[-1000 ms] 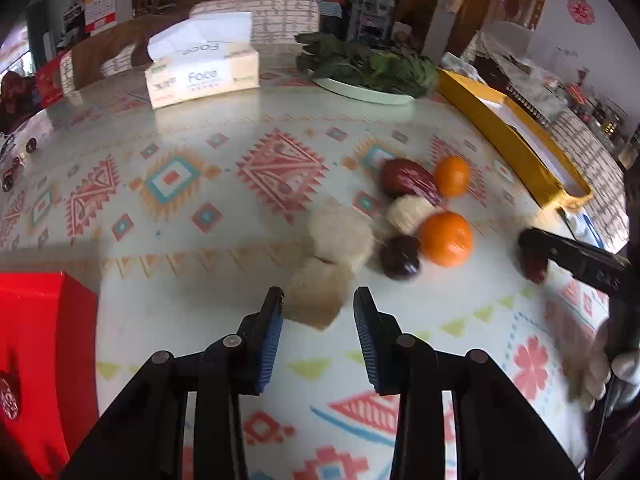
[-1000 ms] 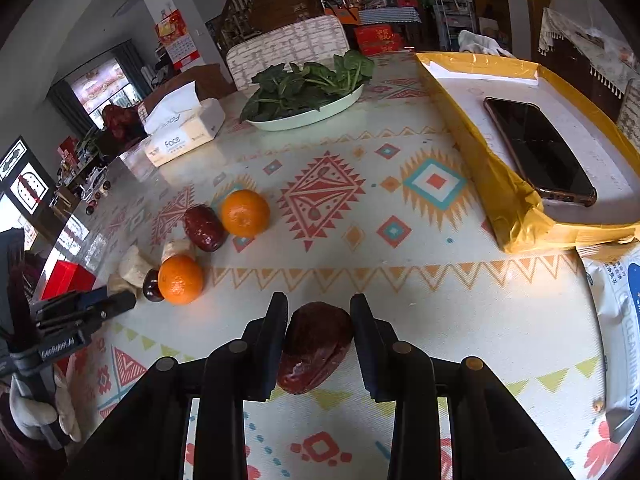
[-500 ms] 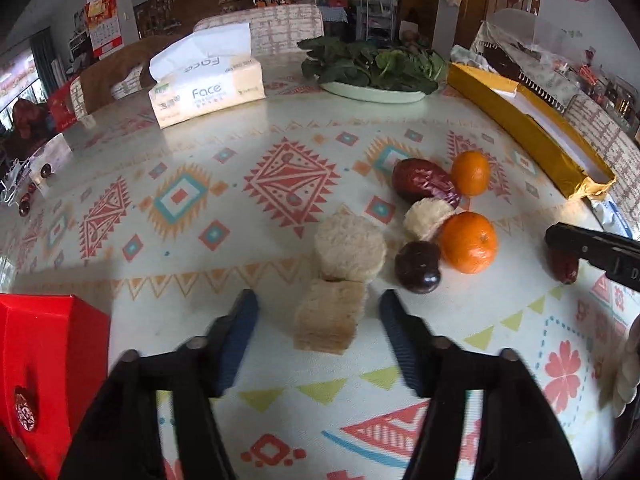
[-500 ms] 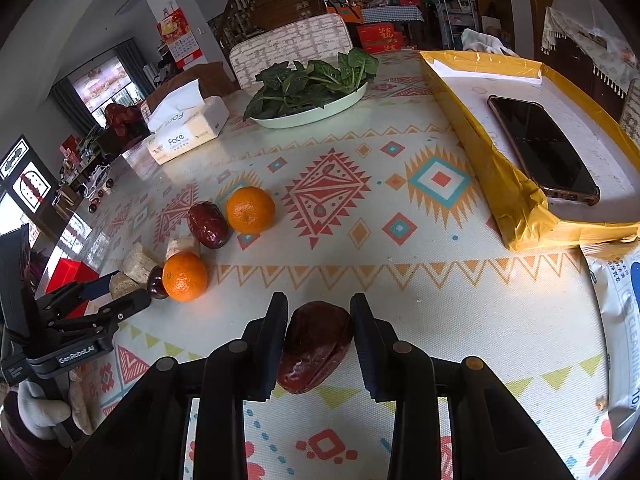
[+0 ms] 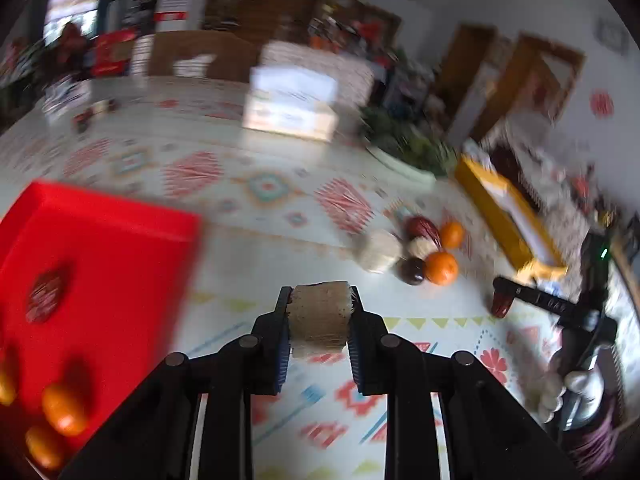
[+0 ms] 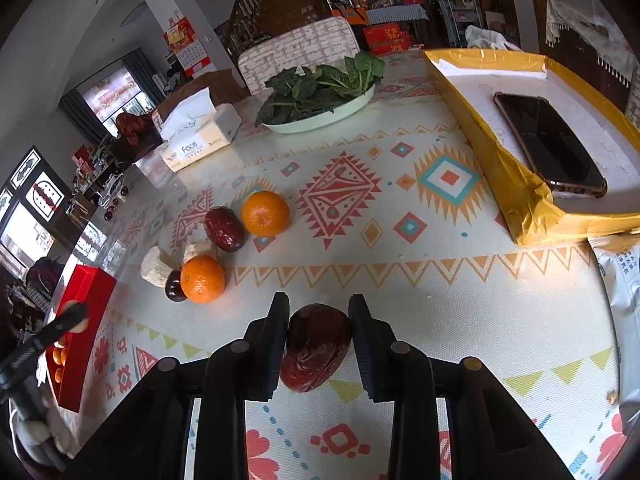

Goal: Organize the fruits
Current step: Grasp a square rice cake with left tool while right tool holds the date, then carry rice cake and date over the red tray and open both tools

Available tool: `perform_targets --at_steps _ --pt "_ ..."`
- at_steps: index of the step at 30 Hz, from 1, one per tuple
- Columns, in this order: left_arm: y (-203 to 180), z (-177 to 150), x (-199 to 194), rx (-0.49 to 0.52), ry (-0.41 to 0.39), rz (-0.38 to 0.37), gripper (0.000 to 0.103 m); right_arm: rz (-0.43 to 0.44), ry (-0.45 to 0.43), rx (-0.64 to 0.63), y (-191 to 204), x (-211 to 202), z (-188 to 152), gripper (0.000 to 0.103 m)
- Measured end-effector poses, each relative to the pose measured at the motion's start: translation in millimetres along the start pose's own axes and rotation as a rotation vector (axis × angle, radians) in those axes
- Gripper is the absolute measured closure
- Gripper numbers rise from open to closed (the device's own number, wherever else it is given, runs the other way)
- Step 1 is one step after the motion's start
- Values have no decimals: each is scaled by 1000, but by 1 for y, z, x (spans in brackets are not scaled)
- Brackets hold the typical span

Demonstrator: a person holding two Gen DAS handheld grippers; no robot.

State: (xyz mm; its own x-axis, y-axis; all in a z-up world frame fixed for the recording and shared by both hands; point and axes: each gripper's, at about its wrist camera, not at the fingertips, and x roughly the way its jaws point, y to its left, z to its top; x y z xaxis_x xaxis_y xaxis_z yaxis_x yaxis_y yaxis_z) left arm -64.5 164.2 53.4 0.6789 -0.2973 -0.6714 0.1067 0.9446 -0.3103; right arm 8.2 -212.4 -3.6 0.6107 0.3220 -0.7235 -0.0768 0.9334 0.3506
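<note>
My left gripper [image 5: 319,300] is closing on a beige fibrous block [image 5: 320,320], pads pressing its two sides, and holds it above the table beside the red tray [image 5: 120,240]. In the tray lie a red date [image 5: 48,296] and small oranges [image 5: 64,408]. My right gripper [image 6: 319,312] is shut on a dark red date [image 6: 316,348] just over the patterned cloth. On the table remain two oranges [image 6: 265,213] [image 6: 202,279], another date [image 6: 224,229], a dark round fruit [image 6: 174,286] and two beige pieces [image 6: 156,268]. The left wrist view is blurred.
A tissue box [image 6: 200,140] and a dish of greens [image 6: 320,92] stand at the far side. A yellow box [image 6: 520,208] with a phone [image 6: 548,144] in it lies to the right, a white packet [image 6: 620,280] below it.
The left gripper opened wider around the beige block, then shut on it, lifted it and swung left towards the red tray. The right gripper stayed put with its date.
</note>
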Motion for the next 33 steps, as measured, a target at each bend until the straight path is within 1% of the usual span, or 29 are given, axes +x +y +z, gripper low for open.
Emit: perform_targets --at_steps 3,5,7,10,12,15,20,22,24,26,29,30,31,32,33 --pt "33 -5 -32 -69 -43 33 79 33 -3 -1 9 -5 -2 69" --pt "58 -8 -51 -124 -72 54 79 89 9 13 18 -7 -7 70" --pt "78 -12 -65 -169 -97 66 79 137 23 20 29 -8 -11 70" --pt "99 -15 -75 -204 -112 89 79 201 49 7 57 -5 -14 70" --pt "110 -16 -78 -222 -112 101 79 235 62 -10 76 -4 -14 70" --pt "125 -12 -75 -241 -101 121 79 299 81 -53 115 -3 -14 70" --pt "141 -3 -64 -242 -62 155 79 410 146 -139 188 9 -17 71" --pt "148 0 -59 -248 -52 156 79 444 176 -179 221 16 -19 71" --pt "154 3 -56 -261 -47 155 79 466 203 -211 245 22 -22 71" --pt "158 4 -56 -267 -50 141 78 475 231 -252 272 33 -27 71" --pt "164 2 -62 -282 -69 120 67 464 260 -306 303 47 -36 71" --pt "166 1 -65 -290 -75 118 58 458 266 -316 309 51 -38 71" --pt "169 0 -69 -305 -83 114 51 448 265 -327 315 54 -40 71" --pt "173 -2 -73 -316 -91 110 48 434 250 -344 317 53 -41 71" --pt "175 -2 -77 -322 -100 108 42 421 233 -362 318 52 -41 71"
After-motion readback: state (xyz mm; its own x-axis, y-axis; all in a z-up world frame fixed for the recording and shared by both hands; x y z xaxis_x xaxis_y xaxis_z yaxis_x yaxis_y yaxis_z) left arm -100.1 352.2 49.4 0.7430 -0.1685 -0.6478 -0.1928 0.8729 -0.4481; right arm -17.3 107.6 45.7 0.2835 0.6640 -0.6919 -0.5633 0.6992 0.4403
